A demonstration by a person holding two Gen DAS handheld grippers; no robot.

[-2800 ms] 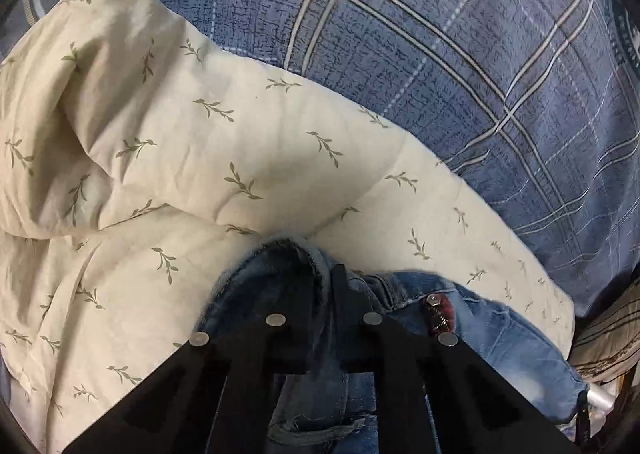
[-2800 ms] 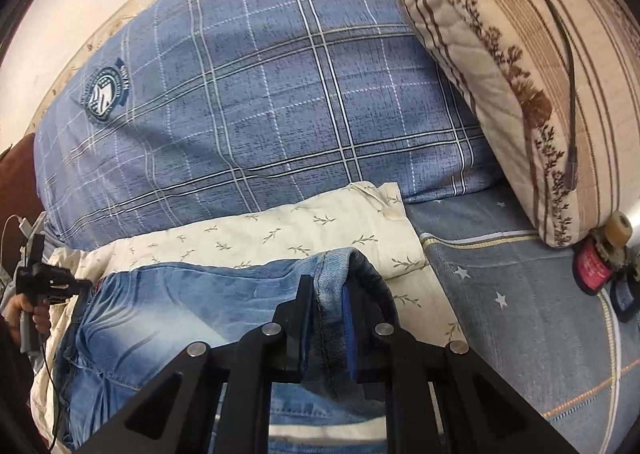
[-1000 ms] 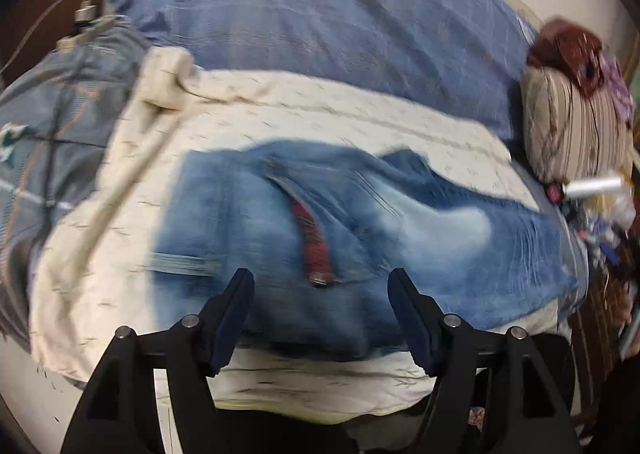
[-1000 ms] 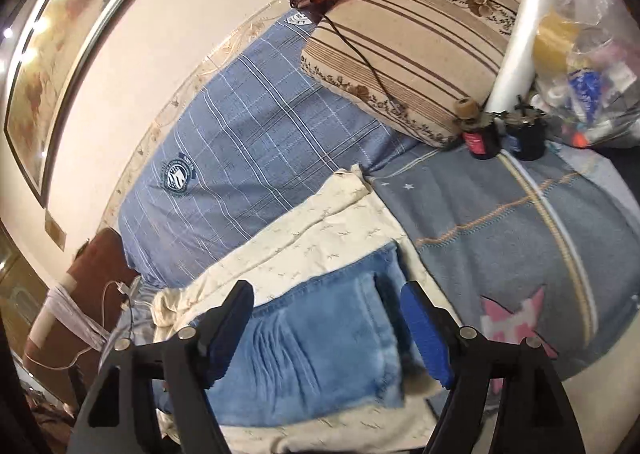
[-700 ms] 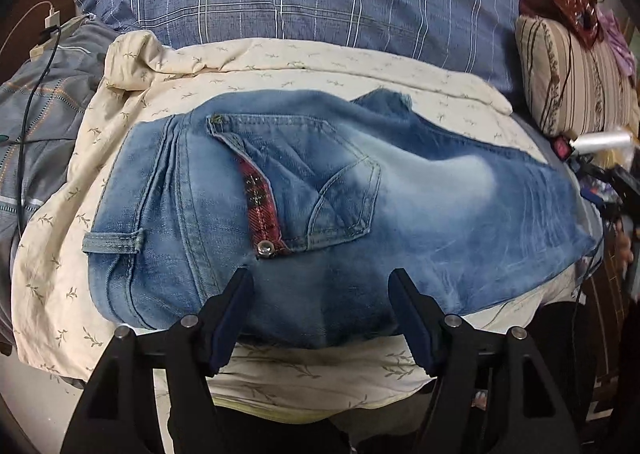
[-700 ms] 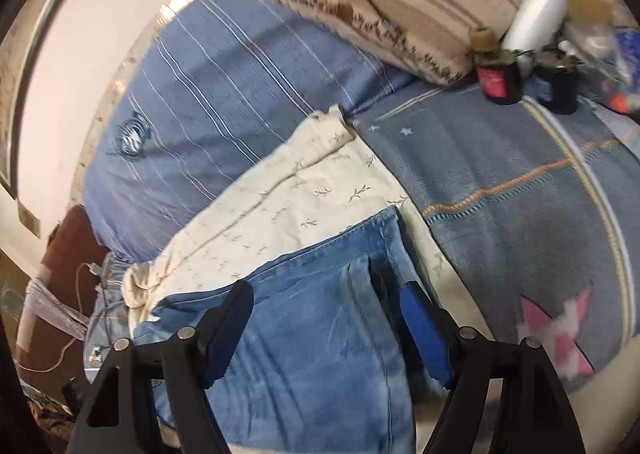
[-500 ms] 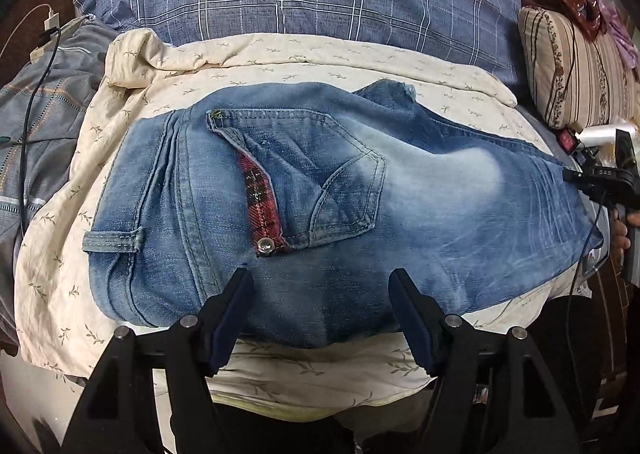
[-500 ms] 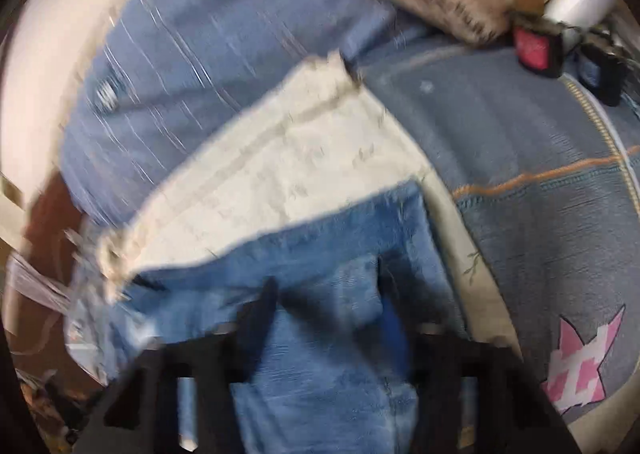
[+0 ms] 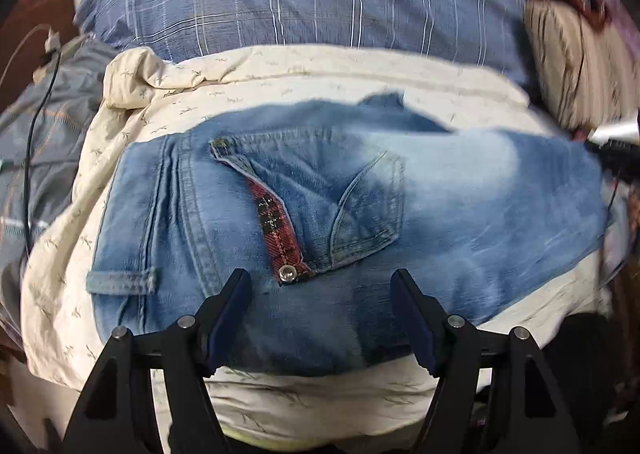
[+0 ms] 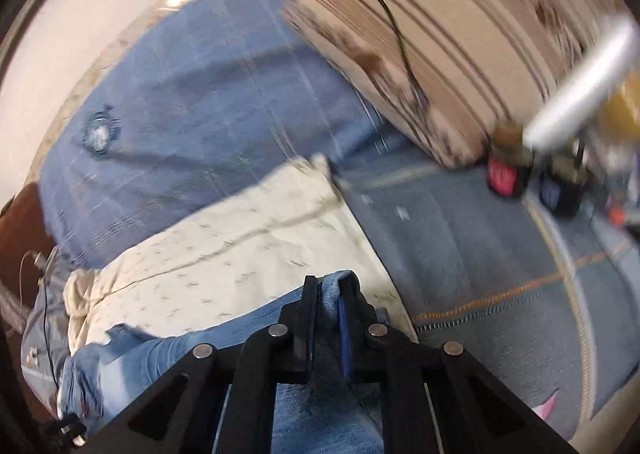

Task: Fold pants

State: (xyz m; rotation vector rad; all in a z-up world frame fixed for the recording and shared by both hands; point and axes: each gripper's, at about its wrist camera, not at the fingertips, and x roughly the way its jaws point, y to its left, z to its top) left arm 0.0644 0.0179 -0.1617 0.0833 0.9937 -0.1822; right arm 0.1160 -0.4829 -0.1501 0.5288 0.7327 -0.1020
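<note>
With the pants (image 9: 400,214) laid on the cream quilt (image 9: 280,70), the denim edge pinched by the right hand-held gripper (image 10: 326,306) should be carried over evenly while the spread left hand-held gripper (image 9: 322,286) is kept clear.

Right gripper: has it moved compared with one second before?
Yes. The right gripper came down toward the cream quilt and is shut on the jeans.

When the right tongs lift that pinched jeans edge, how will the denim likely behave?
The jeans will probably drape and sag rather than hold shape: they already follow the cream quilt beneath. The fold pinched in the right tongs looks thick, so likely fairly heavy. The coarse weave seems unlikely to slip.
</note>
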